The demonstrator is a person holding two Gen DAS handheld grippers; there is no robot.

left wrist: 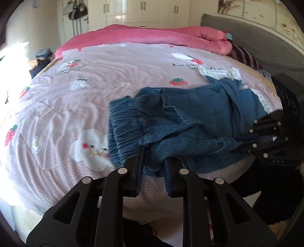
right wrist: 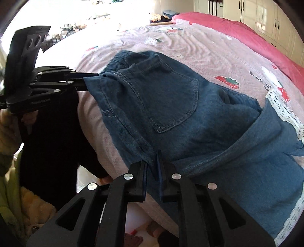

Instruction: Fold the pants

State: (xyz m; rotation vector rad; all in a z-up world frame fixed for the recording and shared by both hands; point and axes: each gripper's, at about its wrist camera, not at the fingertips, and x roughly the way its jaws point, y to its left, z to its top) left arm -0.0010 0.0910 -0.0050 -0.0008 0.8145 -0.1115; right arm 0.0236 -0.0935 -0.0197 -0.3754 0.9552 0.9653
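Two grippers pinch the denim pants (left wrist: 190, 121) at mid-frame on the bed (left wrist: 76, 106): left gripper (left wrist: 153, 161) near the waistband, right gripper (right wrist: 152, 163) at the near edge, fingers nearly closed on cloth, likely to keep the fold aligned.

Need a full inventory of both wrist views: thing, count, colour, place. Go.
pants: 1, blue denim with white lace hems, near edge of the bed
bedsheet: 1, pale pink with strawberry print, covers the bed
quilt: 1, pink, bunched along the far side
striped pillow: 1, dark purple and tan, by the headboard
headboard: 1, grey, at the right in the left wrist view
wardrobe: 1, cream, far wall
bags: several, dark, hanging by the door
clothes pile: 1, mixed colours, beyond the far corner of the bed
sleeve: 1, fuzzy yellow, behind the left gripper
left gripper: 1, black, pinching the pants near the waistband
right gripper: 1, black, pinching the pants edge
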